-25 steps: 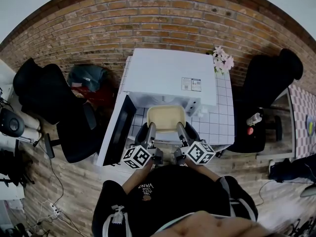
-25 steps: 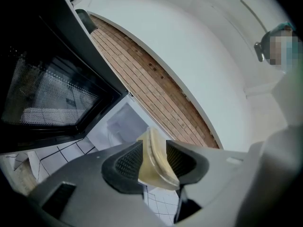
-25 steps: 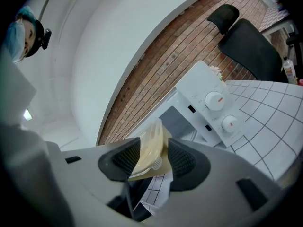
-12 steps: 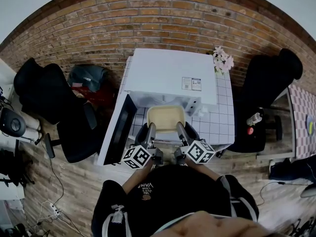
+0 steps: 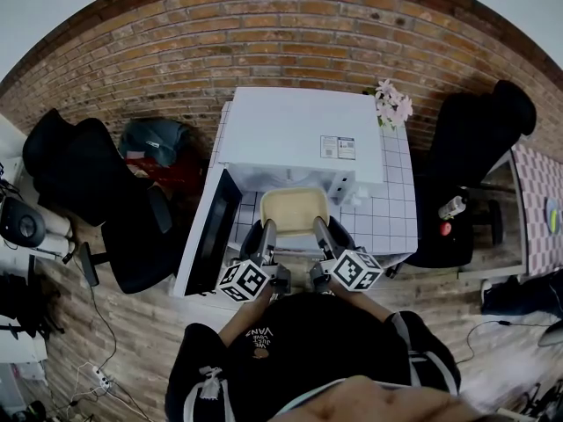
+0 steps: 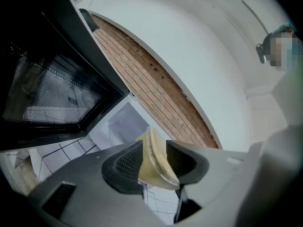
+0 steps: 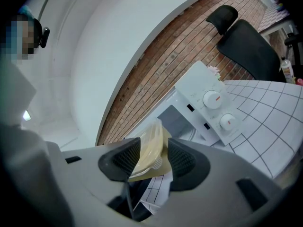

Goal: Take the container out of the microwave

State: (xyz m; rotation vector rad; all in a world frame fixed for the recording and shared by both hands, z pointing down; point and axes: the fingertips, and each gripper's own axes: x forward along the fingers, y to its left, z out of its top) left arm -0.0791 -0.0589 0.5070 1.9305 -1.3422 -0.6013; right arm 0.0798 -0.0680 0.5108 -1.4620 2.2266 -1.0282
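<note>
A pale yellow lidded container (image 5: 295, 211) hangs level just in front of the open cavity of the white microwave (image 5: 299, 134). My left gripper (image 5: 266, 233) is shut on the container's left rim, my right gripper (image 5: 320, 231) on its right rim. In the left gripper view the container's edge (image 6: 155, 168) sits pinched between the ribbed pads (image 6: 128, 162) of the left gripper (image 6: 149, 160). In the right gripper view the container (image 7: 152, 145) is clamped the same way by the right gripper (image 7: 150, 158). The cavity (image 7: 176, 121) lies behind it.
The microwave door (image 5: 211, 236) stands open to the left, its dark mesh window (image 6: 42, 89) close beside my left gripper. The microwave stands on a white tiled table (image 5: 396, 227) with pink flowers (image 5: 392, 104). Black office chairs (image 5: 84, 174) (image 5: 479, 139) flank the table before a brick wall.
</note>
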